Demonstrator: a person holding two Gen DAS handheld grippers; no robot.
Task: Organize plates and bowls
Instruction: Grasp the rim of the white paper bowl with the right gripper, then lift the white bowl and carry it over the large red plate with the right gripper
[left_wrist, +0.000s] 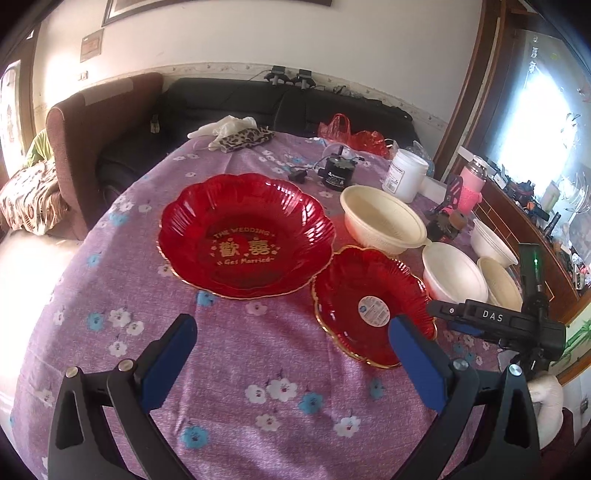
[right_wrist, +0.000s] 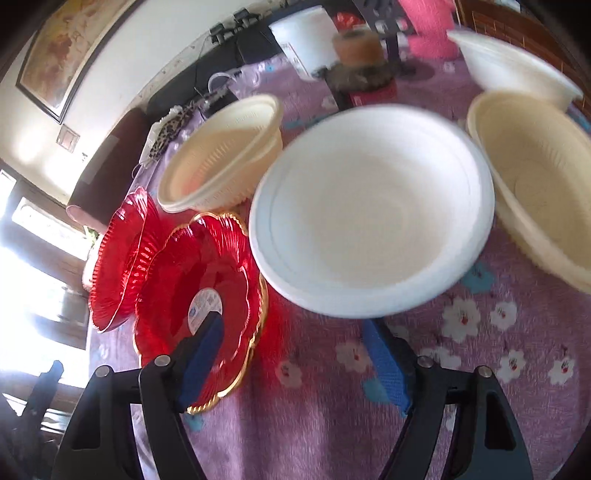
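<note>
Left wrist view: left gripper hangs over the purple floral tablecloth, jaws wide apart, nothing between the blue pads, only bare cloth. Large red plate with gold lettering lies ahead of the fingers, a bit left of centre, apart from both tips. Small red plate with a round sticker sits to the right, its near edge partly behind the right-hand pad; contact can't be judged. Its far rim seems to meet the large plate's rim. Behind it, a cream bowl, then a white bowl, another cream bowl and a far white bowl along the table's right side. Right gripper, black body marked DAS, shows at the right edge above those bowls; a white-gloved hand shows below it. White jar and black round device stand further back. Right wrist view, blurred: right gripper has jaws spread wide, holding nothing. White bowl lies just ahead of the tips, its near rim above the gap, closer to the right-hand pad; not gripped. Small red plate lies under the left-hand pad, large red plate beyond it. Cream bowl behind, second cream bowl right, far white bowl top right.
</note>
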